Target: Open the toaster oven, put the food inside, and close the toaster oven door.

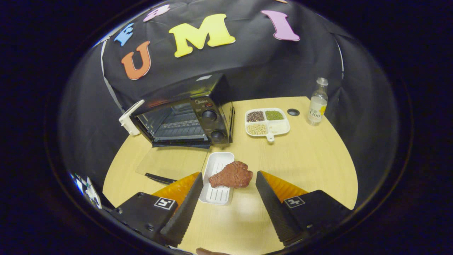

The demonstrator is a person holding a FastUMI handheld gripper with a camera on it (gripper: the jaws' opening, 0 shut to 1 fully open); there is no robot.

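A black toaster oven [187,113] stands at the back left of the wooden table, its glass door [170,164] folded down flat with the handle toward me and the wire rack inside showing. A brown piece of meat [231,175] lies across the right edge of a white ribbed tray [219,166], just in front of the oven. My gripper [229,177] is open, its fingertips spread on either side of the meat, which sits between them without touching either finger.
A white divided dish [277,127] of beans and grains sits right of the oven. A clear bottle [317,102] stands at the back right, a small dark disc [293,112] beside it. A white block [130,118] leans at the oven's left.
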